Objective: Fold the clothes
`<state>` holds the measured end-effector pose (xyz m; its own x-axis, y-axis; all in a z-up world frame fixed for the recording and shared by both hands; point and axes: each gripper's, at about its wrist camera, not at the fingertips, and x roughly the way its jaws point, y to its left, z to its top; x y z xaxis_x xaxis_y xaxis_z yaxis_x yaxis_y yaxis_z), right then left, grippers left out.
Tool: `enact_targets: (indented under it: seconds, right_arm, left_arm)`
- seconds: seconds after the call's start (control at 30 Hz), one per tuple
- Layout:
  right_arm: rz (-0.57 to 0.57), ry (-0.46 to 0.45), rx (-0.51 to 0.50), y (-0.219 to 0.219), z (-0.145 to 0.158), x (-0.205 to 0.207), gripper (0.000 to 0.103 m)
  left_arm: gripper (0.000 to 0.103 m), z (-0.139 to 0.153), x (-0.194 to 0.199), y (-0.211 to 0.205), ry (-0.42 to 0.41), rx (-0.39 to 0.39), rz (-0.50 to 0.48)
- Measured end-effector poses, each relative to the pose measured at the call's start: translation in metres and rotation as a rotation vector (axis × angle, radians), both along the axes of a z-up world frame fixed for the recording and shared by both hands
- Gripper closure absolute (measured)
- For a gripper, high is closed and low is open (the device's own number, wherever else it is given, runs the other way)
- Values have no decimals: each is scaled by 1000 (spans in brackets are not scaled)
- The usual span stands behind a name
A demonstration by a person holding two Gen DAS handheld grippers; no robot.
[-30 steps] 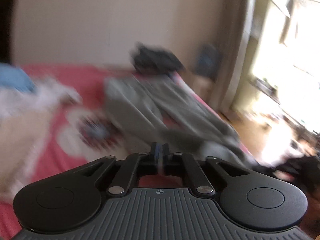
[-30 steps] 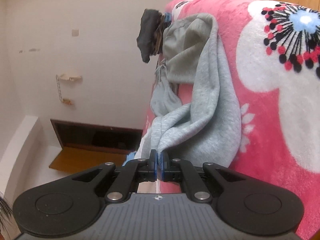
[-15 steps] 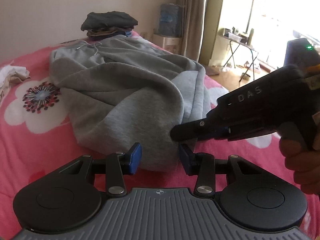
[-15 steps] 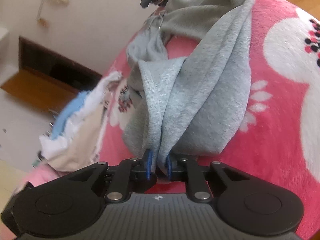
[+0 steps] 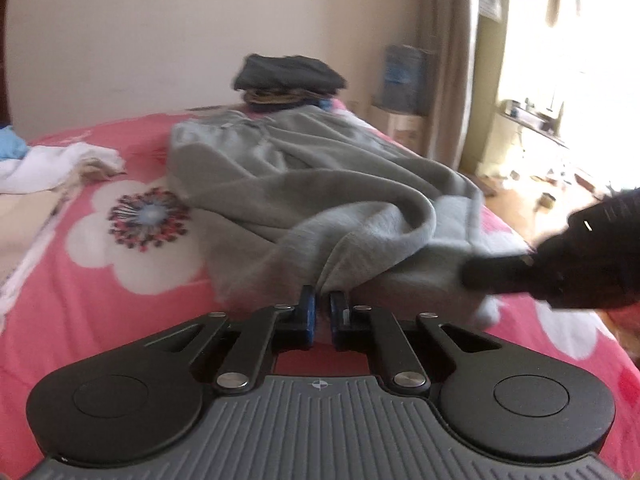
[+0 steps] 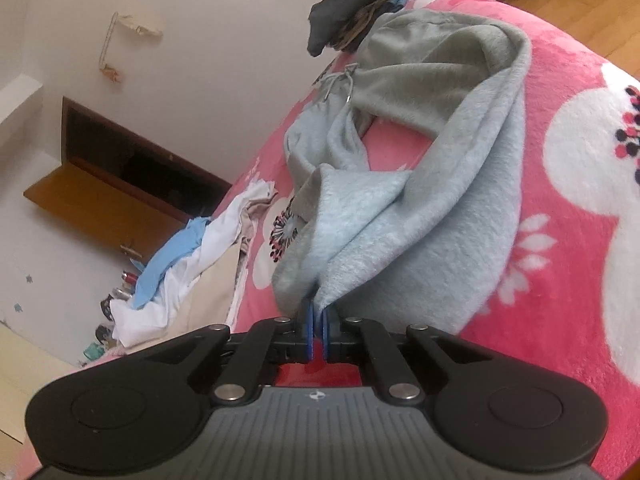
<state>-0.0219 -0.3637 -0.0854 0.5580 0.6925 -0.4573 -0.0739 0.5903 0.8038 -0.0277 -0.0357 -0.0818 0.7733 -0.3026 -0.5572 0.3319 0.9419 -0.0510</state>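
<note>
On the pink fleece blanket with white flowers [image 5: 132, 264] lie the crumpled grey fleece sweatpants [image 5: 320, 184]. My left gripper [image 5: 323, 300] and right gripper [image 6: 317, 316] each pinch a fold of hem — I should pull them apart evenly, keeping the cloth taut and low.

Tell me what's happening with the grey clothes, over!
Left gripper jaws shut on grey sweatpants hem. Right gripper jaws shut on another edge. Sweatpants bunched on pink blanket. Nothing blocking; folded stack sits behind.
</note>
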Motion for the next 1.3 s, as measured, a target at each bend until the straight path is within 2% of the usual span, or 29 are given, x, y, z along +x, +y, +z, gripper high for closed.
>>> enact_targets:
  seconds: [0.1, 0.13, 0.17, 0.27, 0.33, 0.43, 0.47, 0.5, 0.53, 0.57, 0.67, 0.77, 0.83, 0.97, 1.1, 1.3]
  right_arm:
    - [-15, 1, -14, -5, -4, -1, 99]
    - [-22, -3, -21, -6, -5, -1, 99]
    - [-40, -8, -20, -9, -5, -1, 99]
    - [-109, -9, 32, -27, -5, -1, 99]
    - [-148, -3, 57, -39, -6, -1, 99]
    - [-156, 13, 81, -44, -10, 0, 99]
    - [-150, 19, 87, -42, -12, 0, 99]
    - [-142, 25, 92, -39, -14, 1, 99]
    - [-127, 34, 97, -35, -17, 2, 99]
    - [-108, 41, 92, -30, -19, 4, 99]
    - [-49, 51, 51, -13, -22, 8, 99]
    - [19, 14, -17, 4, -16, 10, 99]
    - [53, -16, -54, 12, -11, 10, 99]
    - [79, -59, -108, 19, -2, 8, 99]
    - [59, -68, -111, 13, -3, 6, 99]
    - [-1, -16, -70, -5, -20, 9, 99]
  left_arm:
    - [103, 8, 2, 9, -55, 17, 67]
    - [103, 14, 2, 14, -111, 50, 120]
    - [103, 22, 4, 25, -141, 47, 165]
    - [103, 45, 21, 64, -143, 23, 292]
    - [103, 52, 31, 85, -108, 16, 298]
    - [103, 53, 27, 93, -9, -62, 187]
    - [99, 49, 18, 85, 4, -69, 118]
    - [94, 45, 9, 76, 16, -76, 48]
    - [80, 41, 0, 67, 28, -81, -21]
    - [70, 34, -8, 53, 35, -66, -87]
    - [67, 12, -31, 5, 33, 9, -236]
    - [67, 0, -36, -26, 21, 36, -273]
    - [67, -5, -32, -34, 4, 38, -245]
    - [66, -6, -18, -27, 26, -14, -203]
    - [67, -9, -13, -24, 37, -50, -230]
    - [67, -16, -8, -21, 83, -75, -246]
